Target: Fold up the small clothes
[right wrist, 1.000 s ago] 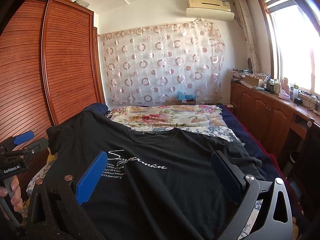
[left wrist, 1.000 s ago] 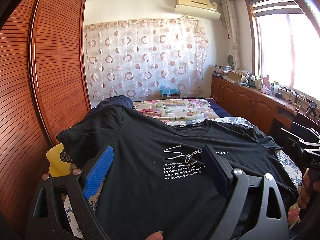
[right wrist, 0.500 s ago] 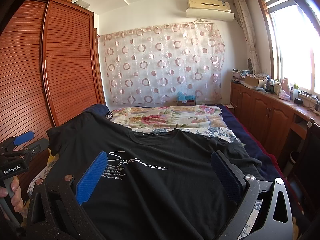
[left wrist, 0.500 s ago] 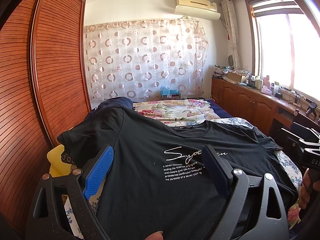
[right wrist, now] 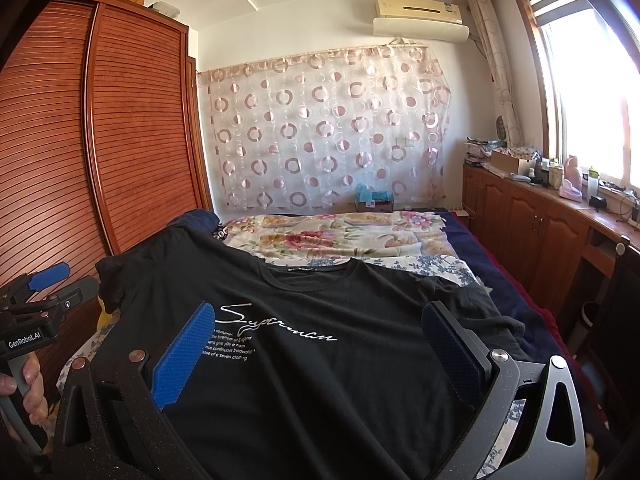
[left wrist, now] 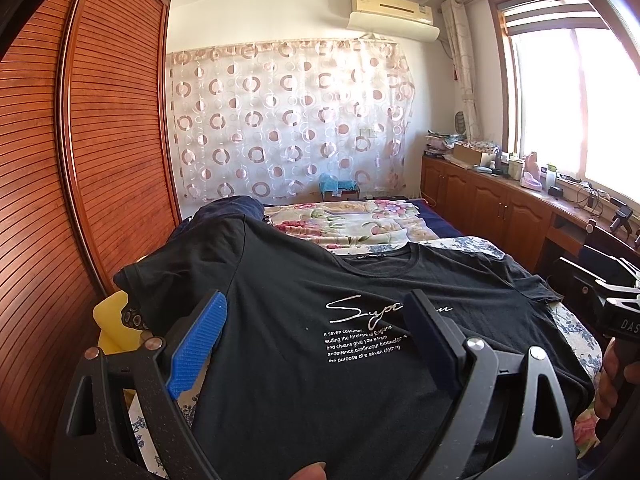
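A black T-shirt (left wrist: 320, 344) lies spread face up on the bed (right wrist: 516, 308), chest print showing, its neckline toward 12 o'clock and its hem toward 6 o'clock under both cameras. White script and several lines of small white text run across the chest. One sleeve hangs over the bed edge at 9 o'clock, near a yellow object (left wrist: 110, 320) beside the wooden wardrobe (left wrist: 80, 160); the other sleeve lies rumpled at 3 o'clock on the blue-flowered sheet (right wrist: 436, 268). The left gripper (left wrist: 316, 344) hovers over the shirt's lower half with its blue-padded fingers (left wrist: 196, 344) spread wide and nothing between them; whether they touch the cloth cannot be told. The right gripper (right wrist: 320, 356) sits likewise over the shirt, fingers (right wrist: 182, 356) wide apart and empty. In the right wrist view a hand (right wrist: 28, 388) at 8 o'clock holds the left gripper's handle; in the left wrist view a hand (left wrist: 612, 380) at 4 o'clock holds the other handle. Beyond the shirt at 12 o'clock lies a floral quilt (left wrist: 344, 220), then a circle-patterned curtain (left wrist: 288, 120) with an air conditioner (left wrist: 392, 12) above it. At 2 o'clock a wooden worktop (right wrist: 560, 204) with cluttered small items runs under the bright window (right wrist: 592, 100).
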